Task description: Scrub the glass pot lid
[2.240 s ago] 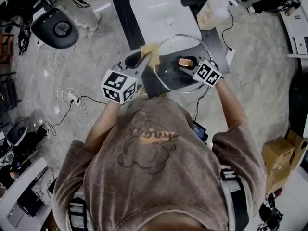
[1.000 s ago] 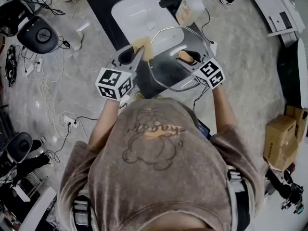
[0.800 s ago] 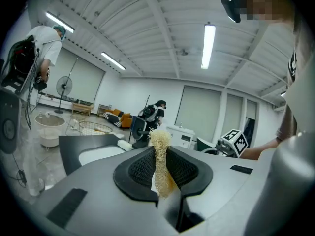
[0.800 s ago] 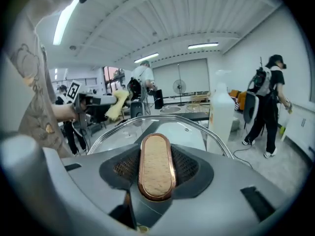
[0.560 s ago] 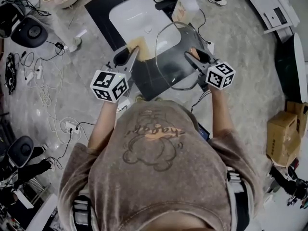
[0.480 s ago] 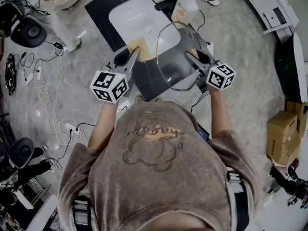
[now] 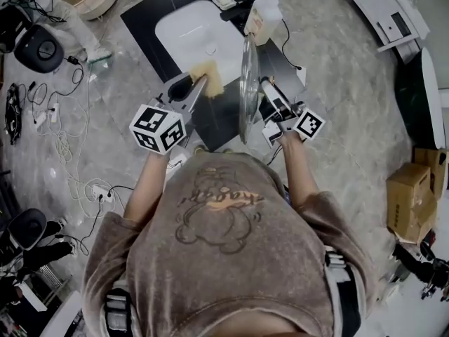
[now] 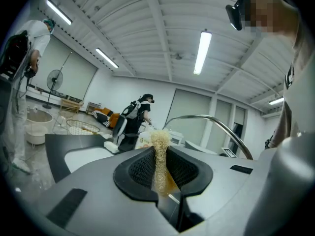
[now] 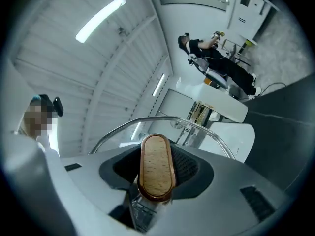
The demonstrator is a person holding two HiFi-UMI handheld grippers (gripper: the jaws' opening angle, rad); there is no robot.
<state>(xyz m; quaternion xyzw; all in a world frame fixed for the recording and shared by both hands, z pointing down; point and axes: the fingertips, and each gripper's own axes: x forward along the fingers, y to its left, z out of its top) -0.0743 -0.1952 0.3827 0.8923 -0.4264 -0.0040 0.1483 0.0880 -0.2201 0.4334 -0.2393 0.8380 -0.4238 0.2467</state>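
Note:
In the head view the glass pot lid (image 7: 245, 83) stands on edge, thin and upright, above the black mat. My right gripper (image 7: 269, 92) is shut on the lid's wooden handle (image 9: 156, 167), with the steel rim (image 9: 147, 119) arching beyond the jaws. To the lid's left my left gripper (image 7: 198, 86) is shut on a yellow sponge (image 7: 208, 77). The left gripper view shows the sponge (image 8: 160, 156) pinched edge-on between the black pads, with the lid's rim (image 8: 216, 124) to the right. Sponge and glass are close; I cannot tell whether they touch.
A white sink basin (image 7: 196, 30) sits on the black mat (image 7: 217, 121) beyond the grippers. A soap bottle (image 7: 263, 16) stands at the basin's right. Cables (image 7: 42, 97) lie on the floor at left, a cardboard box (image 7: 410, 202) at right. People stand in the background.
The right gripper has rolled and turned the lid from lying broad toward the head camera to standing on edge. The left gripper with the sponge has held its place beside it.

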